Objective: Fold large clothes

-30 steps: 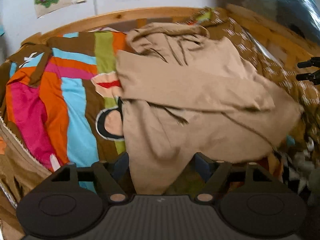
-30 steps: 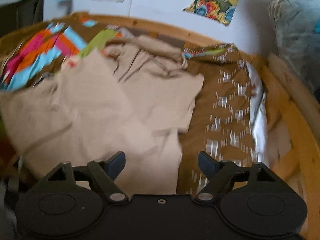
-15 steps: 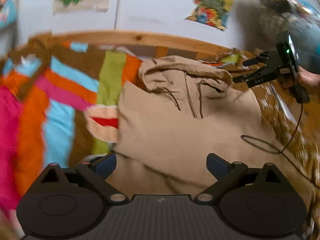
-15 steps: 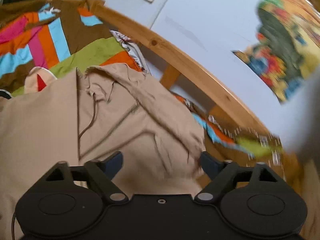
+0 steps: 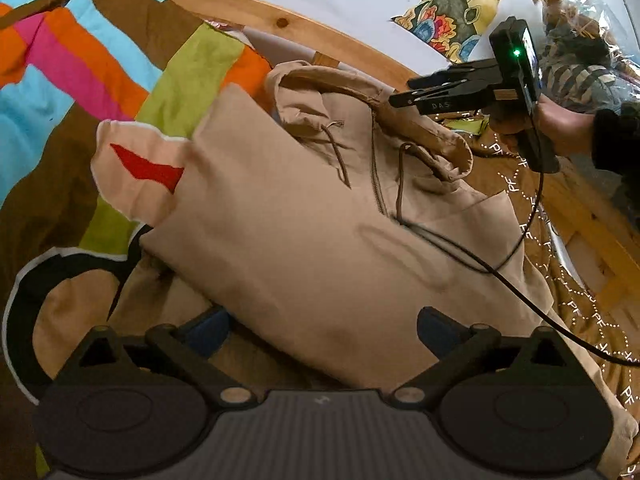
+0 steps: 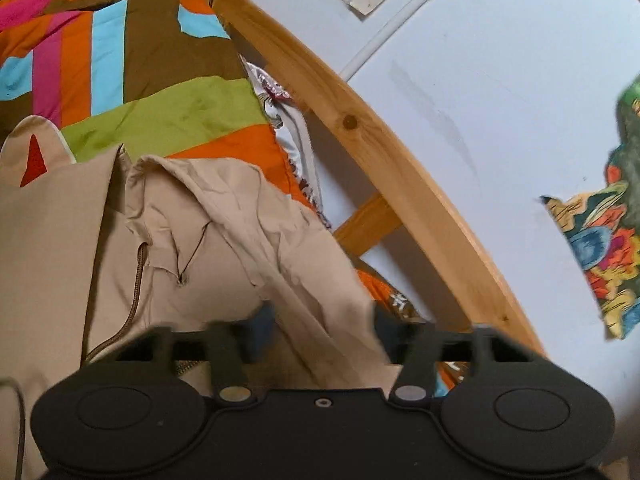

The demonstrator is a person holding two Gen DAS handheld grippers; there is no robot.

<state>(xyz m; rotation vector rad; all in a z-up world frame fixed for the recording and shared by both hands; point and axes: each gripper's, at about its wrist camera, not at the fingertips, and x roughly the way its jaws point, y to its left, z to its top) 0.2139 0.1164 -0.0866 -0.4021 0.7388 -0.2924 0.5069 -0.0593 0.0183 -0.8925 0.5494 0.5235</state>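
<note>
A tan hoodie [image 5: 320, 220] lies folded on a bed, sleeve across its chest, hood [image 5: 360, 92] toward the headboard. My left gripper [image 5: 322, 330] is open low over the hoodie's lower part, with the folded cloth running between its fingers. My right gripper [image 5: 400, 92], held by a hand [image 5: 560, 120], sits at the hood's right edge. In the right wrist view its blurred fingers have drawn in around the hood's fabric [image 6: 320, 280], and the right gripper [image 6: 322, 328] is shut on that cloth.
A striped patchwork bedspread [image 5: 80, 80] covers the bed on the left, and a brown patterned cloth [image 5: 560, 280] lies on the right. The wooden bed rail [image 6: 360, 128] runs just behind the hood against a white wall. A black cable [image 5: 520, 292] trails over the hoodie.
Both grippers have moved up the hoodie toward the headboard. The right gripper reached the hood and its fingers narrowed onto the fabric. The left gripper stayed open.
</note>
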